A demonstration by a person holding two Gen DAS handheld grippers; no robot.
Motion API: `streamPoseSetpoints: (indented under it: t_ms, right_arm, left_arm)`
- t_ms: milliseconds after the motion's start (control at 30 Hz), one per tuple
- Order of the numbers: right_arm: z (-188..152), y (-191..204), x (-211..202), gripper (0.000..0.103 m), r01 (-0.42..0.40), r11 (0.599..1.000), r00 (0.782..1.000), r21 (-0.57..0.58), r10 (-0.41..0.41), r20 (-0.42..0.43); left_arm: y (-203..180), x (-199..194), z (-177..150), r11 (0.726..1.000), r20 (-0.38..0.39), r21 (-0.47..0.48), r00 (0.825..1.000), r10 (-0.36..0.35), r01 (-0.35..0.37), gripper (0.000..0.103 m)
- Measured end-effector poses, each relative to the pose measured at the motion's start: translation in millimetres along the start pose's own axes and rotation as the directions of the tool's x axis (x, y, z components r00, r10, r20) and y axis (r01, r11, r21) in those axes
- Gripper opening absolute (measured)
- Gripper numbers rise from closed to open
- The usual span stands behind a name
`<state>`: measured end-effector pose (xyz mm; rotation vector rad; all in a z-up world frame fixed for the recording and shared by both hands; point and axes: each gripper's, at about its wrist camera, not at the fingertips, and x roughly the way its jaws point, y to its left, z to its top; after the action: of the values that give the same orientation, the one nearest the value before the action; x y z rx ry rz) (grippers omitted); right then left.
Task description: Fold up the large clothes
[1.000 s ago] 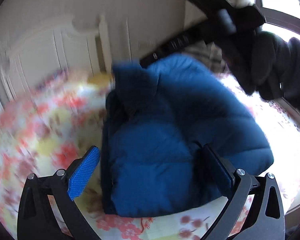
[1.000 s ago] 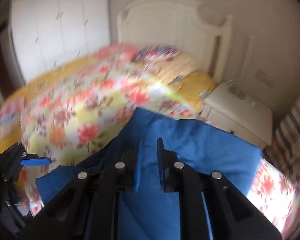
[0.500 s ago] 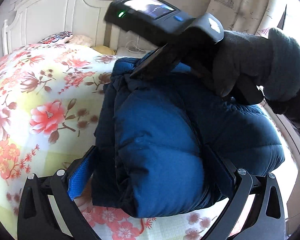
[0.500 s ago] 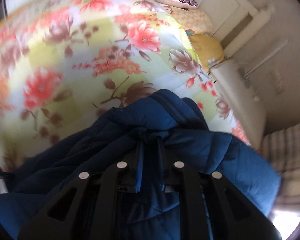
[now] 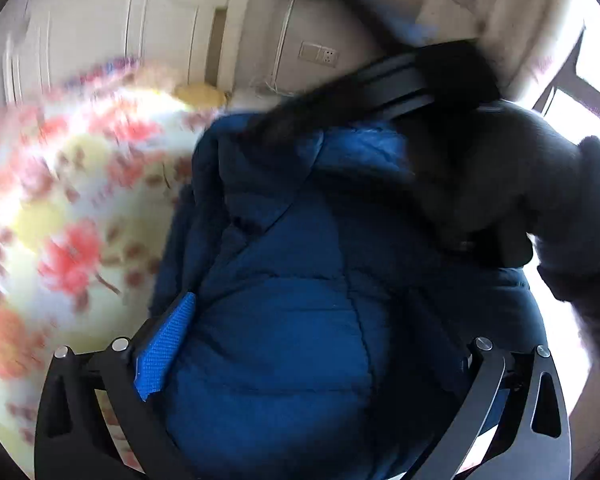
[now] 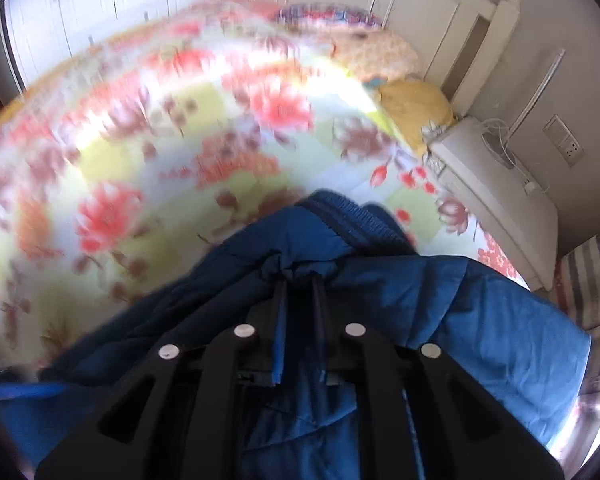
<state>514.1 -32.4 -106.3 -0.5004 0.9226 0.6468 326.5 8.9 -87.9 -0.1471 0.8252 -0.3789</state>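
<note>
**A:** Jacket (image 5: pixel 284 320) now lies bunched on the bed (image 5: pixel 60 208); your right tongs (image 6: pixel 298 280) have carried its top fold down, and they are easing apart with cloth still pinched between them.

**B:** And the left tongs (image 5: pixel 320 356)?

**A:** Wide, straddling the near bulge. You've got bed free to the left; on the right, jacket reaches the bed's edge, nightstand (image 6: pixel 496 184) beyond.
</note>
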Motion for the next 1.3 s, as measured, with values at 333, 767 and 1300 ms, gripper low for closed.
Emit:
streamPoseSetpoints:
  t_ms: [333,767,1300]
  right_arm:
    - [-69.5,-144.8,-128.0,0.033,0.018,0.905,0.931,0.424,-0.170,0.323]
    - [-81.7,-182.9,-66.7,0.033,0.058,0.865,0.964,0.498,-0.178,0.197]
    - [-23.6,-119.4,-77.8,0.037,0.163,0.940,0.968,0.299,-0.212,0.138]
  left_arm:
    - [4.6,-1.7,-13.2,0.999,0.038,-0.013,0.999,-0.032,0.032,0.099]
    - [14.8,-1.7,-18.0,0.998,0.067,-0.002,0.996,-0.057,0.058,0.099]
    - [16.6,-0.5,-19.4,0.997,0.085,-0.002,0.993,-0.079,0.080,0.099]
